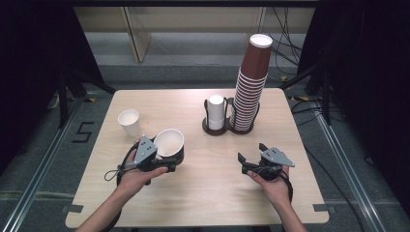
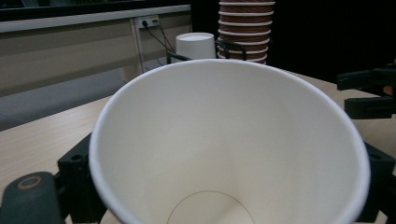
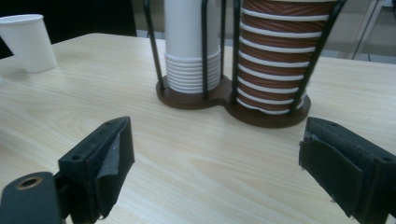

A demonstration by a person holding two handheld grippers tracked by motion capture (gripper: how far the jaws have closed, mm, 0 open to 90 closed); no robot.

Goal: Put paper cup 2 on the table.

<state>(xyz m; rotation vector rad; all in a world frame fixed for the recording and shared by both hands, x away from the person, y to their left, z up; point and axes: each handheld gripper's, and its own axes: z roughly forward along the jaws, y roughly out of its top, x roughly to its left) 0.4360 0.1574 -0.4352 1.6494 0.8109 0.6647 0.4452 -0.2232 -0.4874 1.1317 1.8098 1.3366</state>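
Brown cup (image 1: 170, 143), white inside, sits tilted in the left gripper (image 1: 164, 162), mouth toward that gripper's camera; its jaws pinch the cup wall from both sides. In the high view this cup is near the front-left part of the table (image 1: 203, 203), lifted just off the wood. Right gripper (image 1: 252, 153) is toward the front-right edge, jaws spread with bare tabletop between them, nothing held. Small white cup (image 1: 129, 123) stands upright near the left edge, well apart from both grippers. Black wire holder (image 1: 212, 129) stands toward the back edge, right of centre; one ring carries a short stack of white cups (image 1: 216, 111), the other a tall stack of brown cups (image 1: 251, 87) leaning slightly right.
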